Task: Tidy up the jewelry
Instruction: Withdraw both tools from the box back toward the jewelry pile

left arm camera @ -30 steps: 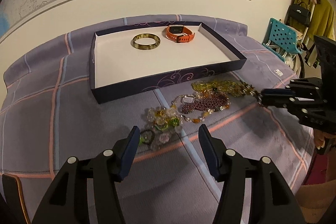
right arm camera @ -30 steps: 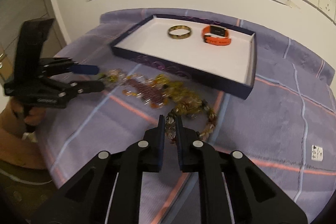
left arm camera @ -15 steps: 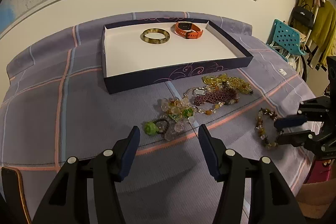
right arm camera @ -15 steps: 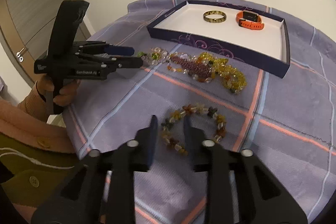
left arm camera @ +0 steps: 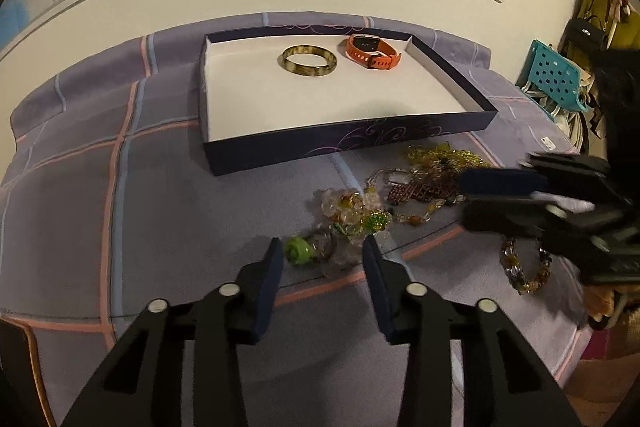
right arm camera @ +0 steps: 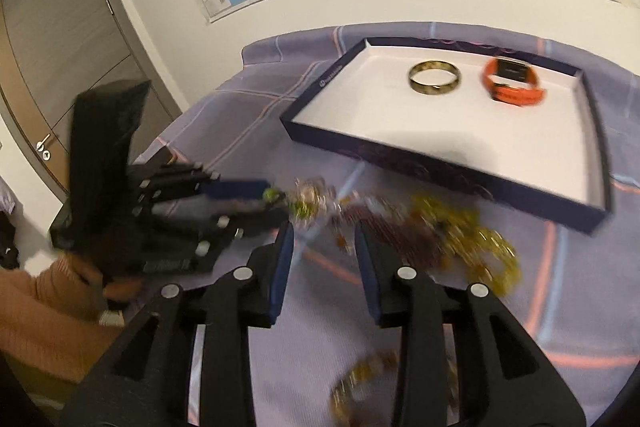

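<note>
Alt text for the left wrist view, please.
The left gripper, jaws closing with nothing pressed yet, points at a green bead in a tangle of beaded jewelry on a purple cloth. Behind it, a box tray holds a bangle and an orange watch; the right gripper enters from the right.

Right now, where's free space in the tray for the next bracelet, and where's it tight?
Free: the white floor of the tray in front of the green bangle and orange watch, along its near and left walls. Also bare cloth left of the tray. Tight: the bead pile just before the tray, both grippers working there.
</note>
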The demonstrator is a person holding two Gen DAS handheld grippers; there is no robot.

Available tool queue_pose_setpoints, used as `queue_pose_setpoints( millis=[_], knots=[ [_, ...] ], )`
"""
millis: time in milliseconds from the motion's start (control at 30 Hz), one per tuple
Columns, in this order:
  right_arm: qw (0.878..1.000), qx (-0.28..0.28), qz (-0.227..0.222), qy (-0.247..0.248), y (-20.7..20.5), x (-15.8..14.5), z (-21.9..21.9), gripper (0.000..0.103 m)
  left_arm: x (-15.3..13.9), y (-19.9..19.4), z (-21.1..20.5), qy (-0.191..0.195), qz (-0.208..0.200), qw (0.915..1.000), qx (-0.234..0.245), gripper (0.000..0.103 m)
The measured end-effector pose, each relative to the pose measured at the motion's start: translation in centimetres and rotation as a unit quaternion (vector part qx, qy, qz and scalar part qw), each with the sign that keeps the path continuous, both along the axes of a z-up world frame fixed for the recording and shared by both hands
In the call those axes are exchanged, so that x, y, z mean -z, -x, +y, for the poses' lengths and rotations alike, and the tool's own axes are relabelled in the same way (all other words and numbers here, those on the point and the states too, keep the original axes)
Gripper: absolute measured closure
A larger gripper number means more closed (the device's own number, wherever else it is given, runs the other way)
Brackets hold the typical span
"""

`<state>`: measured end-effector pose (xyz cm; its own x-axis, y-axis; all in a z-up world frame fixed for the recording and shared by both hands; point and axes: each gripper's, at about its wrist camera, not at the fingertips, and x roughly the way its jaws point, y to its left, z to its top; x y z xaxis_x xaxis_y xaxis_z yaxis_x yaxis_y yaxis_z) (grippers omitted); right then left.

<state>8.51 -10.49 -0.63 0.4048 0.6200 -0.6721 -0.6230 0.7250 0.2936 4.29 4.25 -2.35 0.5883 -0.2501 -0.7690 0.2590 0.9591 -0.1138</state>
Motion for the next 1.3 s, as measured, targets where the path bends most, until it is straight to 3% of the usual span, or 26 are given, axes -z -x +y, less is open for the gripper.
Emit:
queue_pose_setpoints(
  millis=[200, 300, 367, 633, 700, 733, 767, 867, 1000, 1067, 1300],
  knots=[
    [0.999, -0.025, 0.022, 0.019, -1.9, 1.4, 3.4, 0.075, -0.2, 0.7, 0.8, 0.006, -0.001, 1.0000, -0.004, 0.068],
    [0.999, -0.032, 0.018, 0.039, -2.0, 2.1, 4.3, 0.088, -0.2, 0.8, 1.1, 0.009, -0.003, 0.9999, -0.007, 0.068],
    [0.999, -0.033, 0.018, 0.034, -1.9, 2.0, 4.1, 0.102, -0.2, 0.8, 1.3, 0.010, -0.002, 0.9999, -0.010, 0.068],
    [0.999, -0.039, 0.024, -0.025, 0.8, -0.1, -0.1, 0.101, -0.4, 0.8, 1.6, 0.013, -0.005, 0.9998, -0.013, 0.066],
    [0.999, -0.029, 0.018, -0.020, 0.6, -0.4, -0.1, 0.093, -0.5, 0.7, 1.5, 0.011, -0.011, 0.9998, -0.015, 0.063],
    [1.000, -0.023, 0.014, -0.012, 0.3, -0.4, 0.2, 0.080, -0.6, 0.5, 1.5, 0.012, -0.012, 0.9997, -0.015, 0.063],
    [1.000, -0.017, 0.010, -0.005, -0.1, -0.4, 0.7, 0.073, -0.6, 0.4, 1.4, 0.011, -0.013, 0.9997, -0.016, 0.063],
    [1.000, -0.025, 0.007, 0.007, -1.0, 0.2, 2.6, 0.070, -0.7, 0.3, 1.2, 0.006, -0.017, 0.9997, -0.015, 0.063],
    [0.999, -0.025, 0.015, 0.031, -2.5, 1.5, 4.5, 0.070, -0.4, -0.1, 1.4, 0.007, -0.009, 0.9998, -0.019, 0.063],
    [0.999, -0.025, 0.024, 0.041, -3.0, 2.3, 4.9, 0.085, -0.2, -0.2, 1.7, 0.015, -0.004, 0.9997, -0.020, 0.064],
    [0.999, -0.033, 0.028, -0.027, -1.2, 0.5, 1.8, 0.087, -0.1, -0.4, 1.7, 0.008, -0.004, 0.9997, -0.024, 0.067]
  ],
)
